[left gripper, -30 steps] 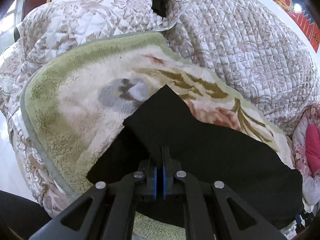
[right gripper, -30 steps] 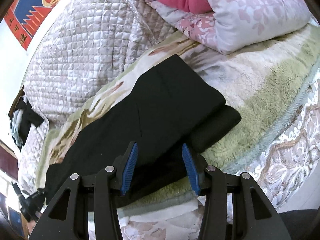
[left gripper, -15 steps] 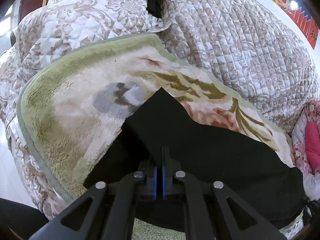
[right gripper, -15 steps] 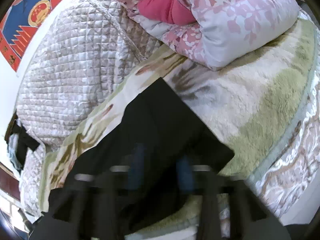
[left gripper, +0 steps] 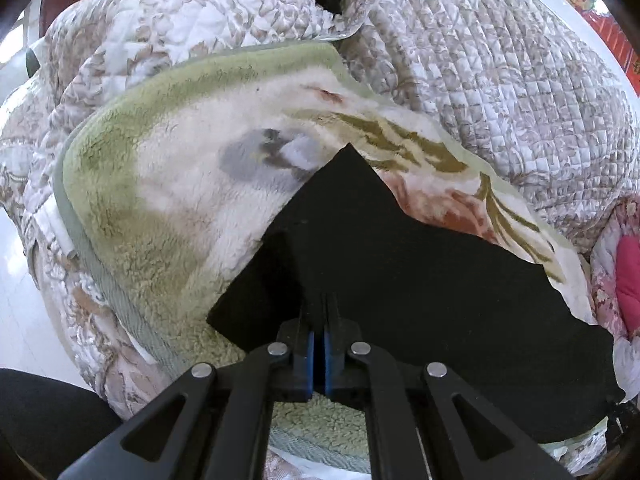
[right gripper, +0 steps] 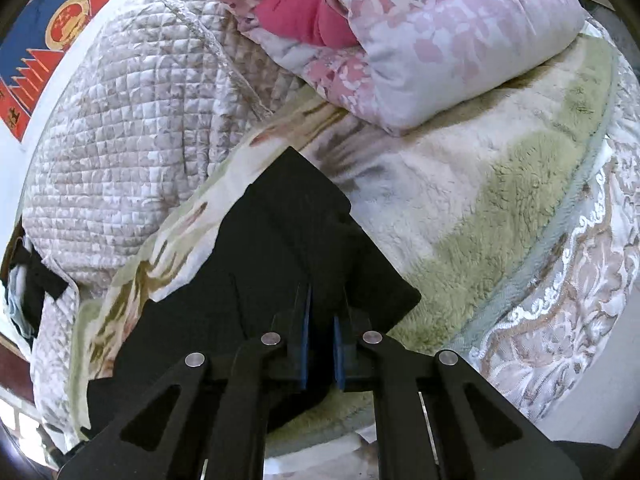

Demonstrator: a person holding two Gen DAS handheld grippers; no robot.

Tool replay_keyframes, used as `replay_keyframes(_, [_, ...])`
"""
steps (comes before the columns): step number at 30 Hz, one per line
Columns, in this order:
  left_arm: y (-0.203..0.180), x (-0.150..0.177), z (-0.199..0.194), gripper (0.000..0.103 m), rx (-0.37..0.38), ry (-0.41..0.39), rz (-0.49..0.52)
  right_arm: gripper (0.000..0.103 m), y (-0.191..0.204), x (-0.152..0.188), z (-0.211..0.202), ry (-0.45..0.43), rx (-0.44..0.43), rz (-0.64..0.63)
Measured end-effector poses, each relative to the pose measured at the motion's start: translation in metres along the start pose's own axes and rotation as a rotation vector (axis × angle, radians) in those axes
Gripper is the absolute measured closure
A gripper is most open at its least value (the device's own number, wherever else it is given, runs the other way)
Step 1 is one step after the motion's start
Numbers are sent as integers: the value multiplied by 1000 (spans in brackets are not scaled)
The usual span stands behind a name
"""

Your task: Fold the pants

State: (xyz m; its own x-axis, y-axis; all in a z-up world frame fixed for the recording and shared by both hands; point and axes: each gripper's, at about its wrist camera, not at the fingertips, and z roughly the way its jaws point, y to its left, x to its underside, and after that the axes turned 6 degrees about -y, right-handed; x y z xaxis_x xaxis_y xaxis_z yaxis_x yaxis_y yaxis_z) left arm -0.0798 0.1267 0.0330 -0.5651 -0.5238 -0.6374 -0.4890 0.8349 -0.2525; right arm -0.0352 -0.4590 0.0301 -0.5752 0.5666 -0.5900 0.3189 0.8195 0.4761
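Right hand-held gripper [right gripper: 320, 320] closed; pants [right gripper: 280, 248] lengthwise (across blanket).

Black pants [left gripper: 420, 280] on fleece blanket [left gripper: 180, 200]

On the fleece blanket [left gripper: 168, 216] there is open, flat room to the left of the black pants [left gripper: 400, 280], up to the green border. Behind the blanket the quilted bedspread [left gripper: 500, 80] rises like a wall and closes that side. In the right wrist view, a folded pink floral quilt [right gripper: 420, 48] lies on the far corner of the blanket and blocks the way there; between it and the pants a band of bare fleece [right gripper: 460, 200] is free.
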Motion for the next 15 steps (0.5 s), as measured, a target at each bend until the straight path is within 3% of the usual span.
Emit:
replay_keyframes(2, [0,0,-4,94,-29,-10,8,92,2,0,-5,-10,16,-8])
replay_keyframes(4, [3,-1,-12,94,-51,-28,0,81,6,1,-16,-43,58,-33])
replay_keyframes(9, [12,-14,-39,94,-188,-166,0,74,20,-7,-48,-217,154,-116])
replay_keyframes(12, [-4,-25,-41,94,-148,-203,55,74,48,-10,-31,-157,59,-253])
replay_keyframes(15, [-35,-33,-24,91,-9,-128,138,74,80,-8,5,-29,-21,-409])
